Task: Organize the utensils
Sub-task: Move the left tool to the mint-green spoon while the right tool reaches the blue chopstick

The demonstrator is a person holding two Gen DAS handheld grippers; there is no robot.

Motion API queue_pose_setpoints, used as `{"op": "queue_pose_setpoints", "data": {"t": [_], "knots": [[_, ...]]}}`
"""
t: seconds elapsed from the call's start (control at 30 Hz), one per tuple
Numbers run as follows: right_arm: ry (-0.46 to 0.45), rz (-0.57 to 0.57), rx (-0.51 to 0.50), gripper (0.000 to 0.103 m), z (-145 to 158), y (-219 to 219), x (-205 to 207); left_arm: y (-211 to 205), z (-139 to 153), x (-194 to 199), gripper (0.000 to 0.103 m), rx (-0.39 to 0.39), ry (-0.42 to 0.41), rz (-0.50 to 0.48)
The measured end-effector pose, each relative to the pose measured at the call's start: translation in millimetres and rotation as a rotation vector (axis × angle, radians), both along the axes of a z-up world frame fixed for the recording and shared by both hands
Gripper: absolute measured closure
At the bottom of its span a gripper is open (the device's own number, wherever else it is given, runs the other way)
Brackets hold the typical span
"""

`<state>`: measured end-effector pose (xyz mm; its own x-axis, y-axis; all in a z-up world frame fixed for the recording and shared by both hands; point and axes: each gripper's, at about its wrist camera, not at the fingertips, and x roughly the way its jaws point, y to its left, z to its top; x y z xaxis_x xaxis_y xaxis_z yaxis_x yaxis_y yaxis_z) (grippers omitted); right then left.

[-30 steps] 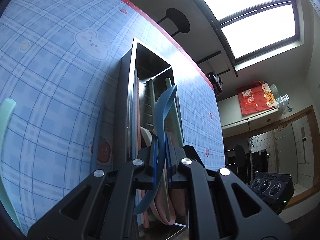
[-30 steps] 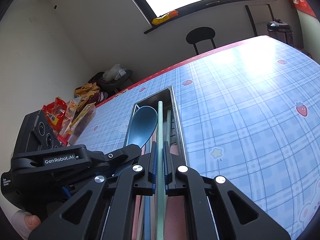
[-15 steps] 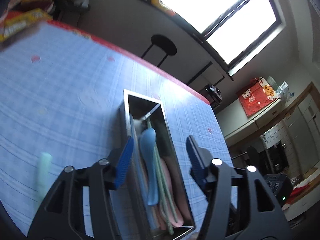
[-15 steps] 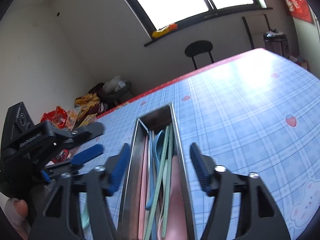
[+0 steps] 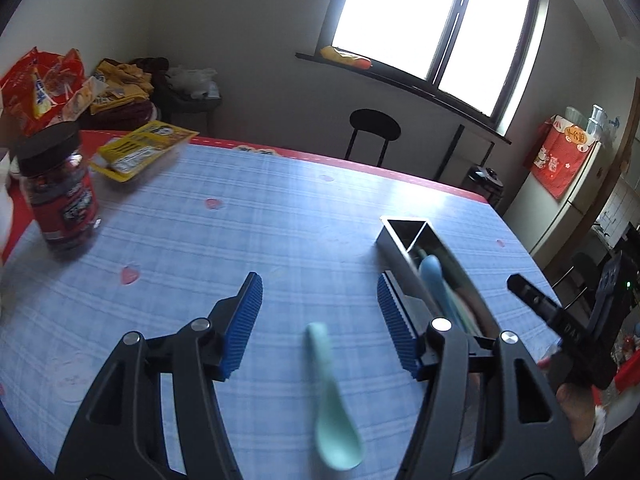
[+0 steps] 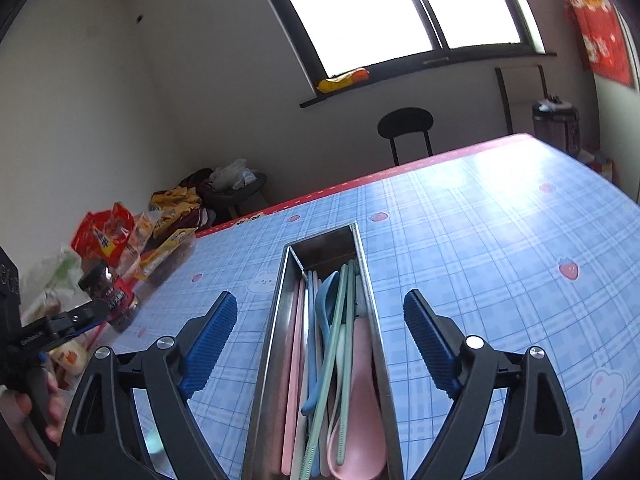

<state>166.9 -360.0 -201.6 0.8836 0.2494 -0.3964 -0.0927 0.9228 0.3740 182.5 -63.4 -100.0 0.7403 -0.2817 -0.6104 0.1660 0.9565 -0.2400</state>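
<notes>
A long steel utensil tray (image 6: pixel 280 320) lies on the blue checked tablecloth. It holds a blue spoon (image 6: pixel 326 304), green chopsticks (image 6: pixel 340 320), a pink spoon (image 6: pixel 356 420) and pink sticks. My right gripper (image 6: pixel 318 344) is open, its jaws on either side of the tray, above it. The tray also shows in the left wrist view (image 5: pixel 400 240) at right. My left gripper (image 5: pixel 318 328) is open and empty over a mint green spoon (image 5: pixel 332 420) that lies on the cloth. The right gripper shows in the left wrist view (image 5: pixel 560 320) at far right.
A dark jar with a red label (image 5: pixel 60 196) stands at the table's left. Yellow and red snack packets (image 5: pixel 136 148) lie at the far left edge. A black stool (image 5: pixel 374 124) stands beyond the table's red border.
Both grippers opened and let go of the blue spoon and the green chopstick, which now lie in the tray. The left gripper swung left to above the mint spoon. The right gripper drew back.
</notes>
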Motion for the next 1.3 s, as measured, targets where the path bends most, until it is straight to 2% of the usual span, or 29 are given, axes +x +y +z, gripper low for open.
{"op": "queue_pose_setpoints", "data": {"t": [0.17,0.33,0.5,0.6,0.7,0.9,1.3], "knots": [[0.018,0.03,0.002,0.032,4.2,22.6,-17.6,24.2,-10.0,-23.5,0.042,0.044,-0.016,-0.049],[0.031,0.056,-0.009,0.046,4.2,48.6,-51.6,29.4,-28.3,-41.0,0.042,0.04,-0.02,-0.113],[0.088,0.101,-0.043,0.072,-4.2,73.4,-78.3,23.2,-47.5,-47.5,0.043,0.026,-0.014,-0.184],[0.133,0.127,-0.094,0.08,-13.2,90.3,-86.0,23.2,-56.2,-48.6,0.045,0.008,-0.01,-0.208],[0.209,0.126,-0.169,0.083,-26.8,105.9,-86.7,23.1,-60.6,-47.6,0.049,-0.01,-0.01,-0.227],[0.302,0.098,-0.209,0.083,-42.2,111.8,-83.9,26.2,-70.6,-45.2,0.049,-0.028,-0.007,-0.244],[0.35,0.039,-0.38,0.083,-50.2,133.8,-68.0,35.4,-79.3,-42.0,0.049,-0.081,0.021,-0.256]]}}
